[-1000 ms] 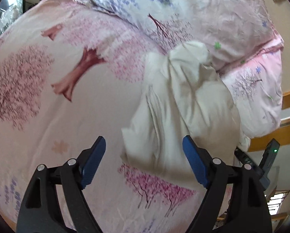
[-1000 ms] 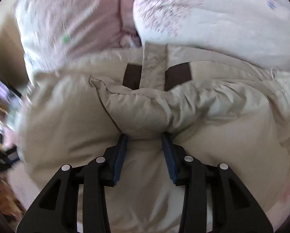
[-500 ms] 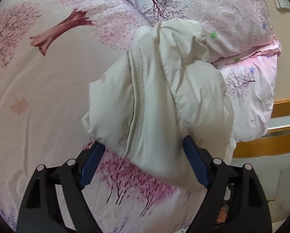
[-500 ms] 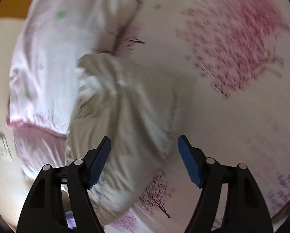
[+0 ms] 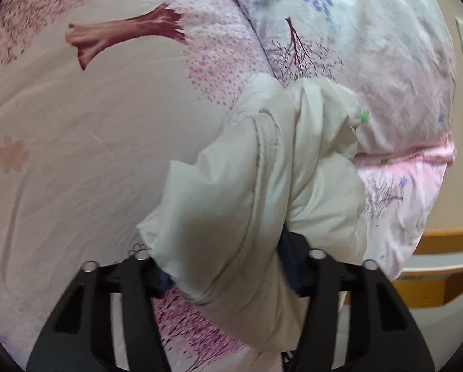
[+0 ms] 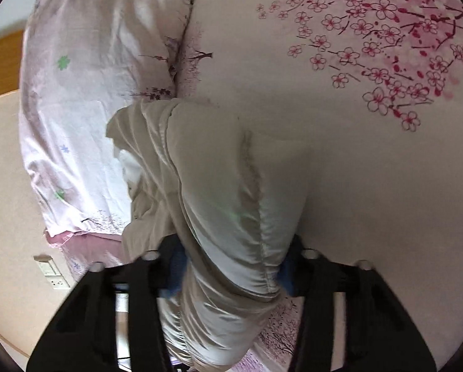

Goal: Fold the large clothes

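Left wrist view: left hand-held gripper (image 5: pixel 228 271) clamped on bunched cream garment (image 5: pixel 262 186), blue pads (image 5: pixel 288 265) mostly hidden behind cloth; lower frame blurred. Garment hanging centre-right above blossom-print bed sheet (image 5: pixel 76 155), just beside pillow (image 5: pixel 402 93) at upper right. Wooden bed edge (image 5: pixel 442 241) cut off at right. Open sheet across left half. Right wrist view: right hand-held gripper (image 6: pixel 231 274) clamped on same garment (image 6: pixel 225 192), pads nearly covered. Pillow (image 6: pixel 91 93) at left, wall socket (image 6: pixel 53 274) lower left, open sheet (image 6: pixel 386 201) at right.
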The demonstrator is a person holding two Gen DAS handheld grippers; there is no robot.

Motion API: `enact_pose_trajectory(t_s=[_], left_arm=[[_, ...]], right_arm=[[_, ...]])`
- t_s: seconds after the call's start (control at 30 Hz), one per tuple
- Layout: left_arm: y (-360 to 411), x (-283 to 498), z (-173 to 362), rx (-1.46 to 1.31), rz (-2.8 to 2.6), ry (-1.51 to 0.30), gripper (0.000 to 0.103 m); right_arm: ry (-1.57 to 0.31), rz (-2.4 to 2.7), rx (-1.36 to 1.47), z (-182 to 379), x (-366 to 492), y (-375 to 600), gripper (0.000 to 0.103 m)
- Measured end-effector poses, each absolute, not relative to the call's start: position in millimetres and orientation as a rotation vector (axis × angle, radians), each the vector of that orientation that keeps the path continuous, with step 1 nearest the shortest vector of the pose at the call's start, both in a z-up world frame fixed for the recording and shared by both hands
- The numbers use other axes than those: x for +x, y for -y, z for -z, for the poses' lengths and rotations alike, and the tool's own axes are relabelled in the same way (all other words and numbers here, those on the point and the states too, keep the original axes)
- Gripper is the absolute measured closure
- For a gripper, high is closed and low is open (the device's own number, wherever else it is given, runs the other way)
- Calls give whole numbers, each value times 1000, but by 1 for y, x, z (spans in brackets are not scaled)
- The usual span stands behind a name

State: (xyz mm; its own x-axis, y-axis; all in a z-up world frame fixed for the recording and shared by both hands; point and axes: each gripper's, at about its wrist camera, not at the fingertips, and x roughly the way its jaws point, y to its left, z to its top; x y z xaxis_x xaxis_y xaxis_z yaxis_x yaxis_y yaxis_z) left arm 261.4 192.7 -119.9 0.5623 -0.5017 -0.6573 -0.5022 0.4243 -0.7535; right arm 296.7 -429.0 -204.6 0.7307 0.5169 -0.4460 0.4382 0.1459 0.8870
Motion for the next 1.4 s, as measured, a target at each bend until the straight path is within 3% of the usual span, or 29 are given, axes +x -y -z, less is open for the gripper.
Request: enact_pose_trajectory(t_s=[0.1, 0.2, 0.47, 0.67, 0.77, 0.87, 0.97, 1.1, 1.13, 1.23, 1.3, 1.4], left_arm=[[-196, 262, 117, -1231, 20, -1016, 76], [-202, 263, 104, -1215, 63, -974, 83], [-250, 231, 61, -1142, 90, -886, 86], [-306, 159, 64, -1124, -10, -936, 85], [-327, 131, 81, -1123, -77, -972, 82], [-333, 124, 97, -1126, -92, -1001, 73], [-334, 128, 102, -1108, -109, -1022, 59], [-334, 127, 105, -1119, -113, -1021, 51], [-334, 126, 106, -1127, -114, -1017, 50], [-333, 125, 107, -1137, -117, -1005, 50], [-333, 124, 108, -1143, -119, -998, 50], [-333, 124, 110, -1142, -111, -996, 49]], right_arm=[[-809, -90, 1477, 200, 298, 427, 76], [-789, -132, 1471, 187, 294, 424, 79], [-849, -282, 1376, 153, 266, 387, 80], [-990, -295, 1330, 168, 212, 353, 80], [-1070, -256, 1293, 181, 185, 342, 77], [-1133, -136, 1165, 177, 171, 344, 57], [-1089, 14, 978, 144, 163, 352, 45], [-920, 69, 625, 82, 170, 324, 44], [-891, 20, 559, 69, 176, 307, 45], [-903, -239, 382, 46, 197, 236, 78], [-930, -386, 292, 43, 209, 185, 89], [-970, -519, 228, 45, 224, 126, 93]])
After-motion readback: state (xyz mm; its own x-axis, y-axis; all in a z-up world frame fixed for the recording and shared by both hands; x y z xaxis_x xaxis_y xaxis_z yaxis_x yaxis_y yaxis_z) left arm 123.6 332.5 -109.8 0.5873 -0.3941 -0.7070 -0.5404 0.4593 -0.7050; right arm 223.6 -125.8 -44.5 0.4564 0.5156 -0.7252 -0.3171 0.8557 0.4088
